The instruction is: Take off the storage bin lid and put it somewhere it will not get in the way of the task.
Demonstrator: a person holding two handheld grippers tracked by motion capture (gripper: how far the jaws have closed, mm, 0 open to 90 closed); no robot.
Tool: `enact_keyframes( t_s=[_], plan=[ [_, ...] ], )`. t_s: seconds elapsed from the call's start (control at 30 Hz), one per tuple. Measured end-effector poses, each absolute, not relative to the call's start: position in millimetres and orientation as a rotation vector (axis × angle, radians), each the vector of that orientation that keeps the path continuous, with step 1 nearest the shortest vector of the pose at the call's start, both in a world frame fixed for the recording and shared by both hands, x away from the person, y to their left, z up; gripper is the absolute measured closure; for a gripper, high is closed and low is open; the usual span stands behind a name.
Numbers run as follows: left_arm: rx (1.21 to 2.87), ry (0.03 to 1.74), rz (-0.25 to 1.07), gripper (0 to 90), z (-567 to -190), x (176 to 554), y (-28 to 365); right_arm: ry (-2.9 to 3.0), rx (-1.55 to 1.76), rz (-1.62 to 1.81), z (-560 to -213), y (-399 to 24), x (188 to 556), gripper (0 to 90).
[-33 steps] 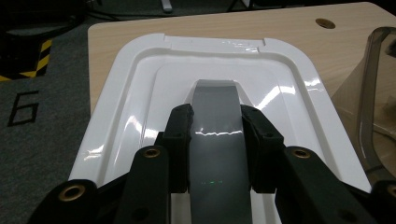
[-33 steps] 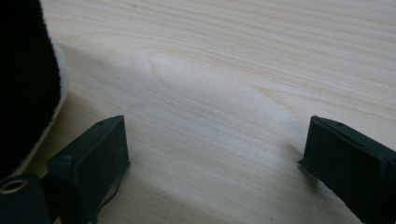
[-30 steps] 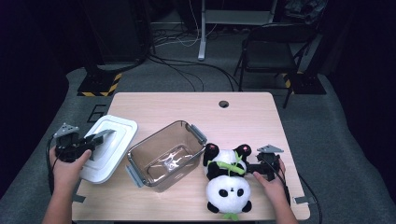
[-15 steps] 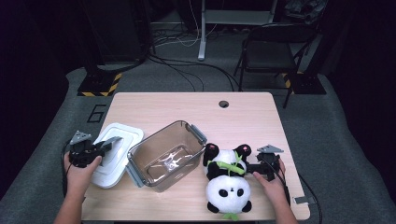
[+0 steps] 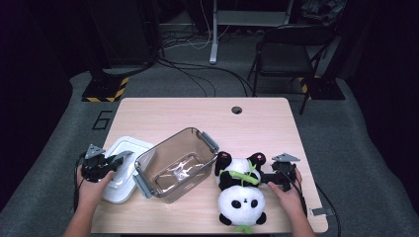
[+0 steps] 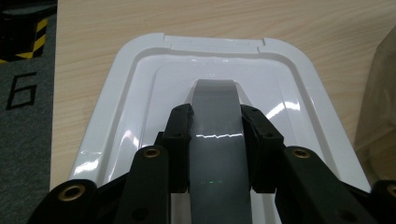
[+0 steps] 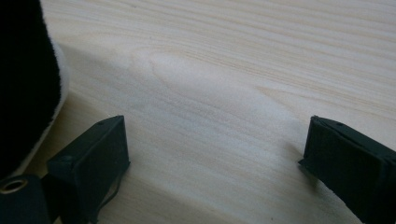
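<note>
High view: on a pale wooden table (image 5: 257, 118), the left gripper (image 5: 120, 159) at roughly 8 o'clock pinches the grey handle of a white lid (image 5: 129, 148), which lies on the tabletop at the table's left edge. Just beside it, toward the centre, stands a clear plastic container (image 5: 175, 165) with grey latches, open at the top, tilted in plan toward 1 o'clock. At 5 o'clock from the container lies a panda plush toy (image 5: 242, 200) with a green ribbon, head toward the near edge. The right gripper (image 5: 264, 178) lies at the panda's 3 o'clock flank, held in a hand (image 5: 289, 195) that comes in from the bottom.

Left gripper view gives what the overhead cannot: the grey handle (image 6: 215, 140) runs between the two black pads (image 6: 180, 140), both pressed against its sides, with the lid's (image 6: 140, 79) glossy stepped rim spread out toward 12 o'clock and the container's wall (image 6: 380, 93) at the 3 o'clock edge.

Right gripper view settles the other tool's state: its jaws stand spread wide over bare wood (image 7: 224, 84), nothing between them, the panda's black-and-white fur (image 7: 28, 79) just beside the jaw at 9 o'clock.
</note>
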State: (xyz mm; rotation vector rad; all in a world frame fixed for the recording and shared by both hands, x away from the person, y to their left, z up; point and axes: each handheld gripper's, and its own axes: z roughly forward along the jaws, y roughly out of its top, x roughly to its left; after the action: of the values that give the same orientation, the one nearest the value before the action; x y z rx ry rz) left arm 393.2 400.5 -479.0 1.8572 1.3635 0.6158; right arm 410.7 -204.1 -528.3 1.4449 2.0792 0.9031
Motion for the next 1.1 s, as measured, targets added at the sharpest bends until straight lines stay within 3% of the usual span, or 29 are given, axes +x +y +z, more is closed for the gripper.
enact_keyframes(
  t_s=[0.67,1.1],
  plan=[
    [1.915,1.373,0.654,64.7,-495.3,399.4,398.4,2.080,1.444,0.903,-528.2,-204.1,410.8,5.8],
    [1.889,1.380,0.631,49.9,-490.6,397.8,402.0,2.075,1.450,0.900,-528.2,-203.6,410.5,5.6]
  ],
)
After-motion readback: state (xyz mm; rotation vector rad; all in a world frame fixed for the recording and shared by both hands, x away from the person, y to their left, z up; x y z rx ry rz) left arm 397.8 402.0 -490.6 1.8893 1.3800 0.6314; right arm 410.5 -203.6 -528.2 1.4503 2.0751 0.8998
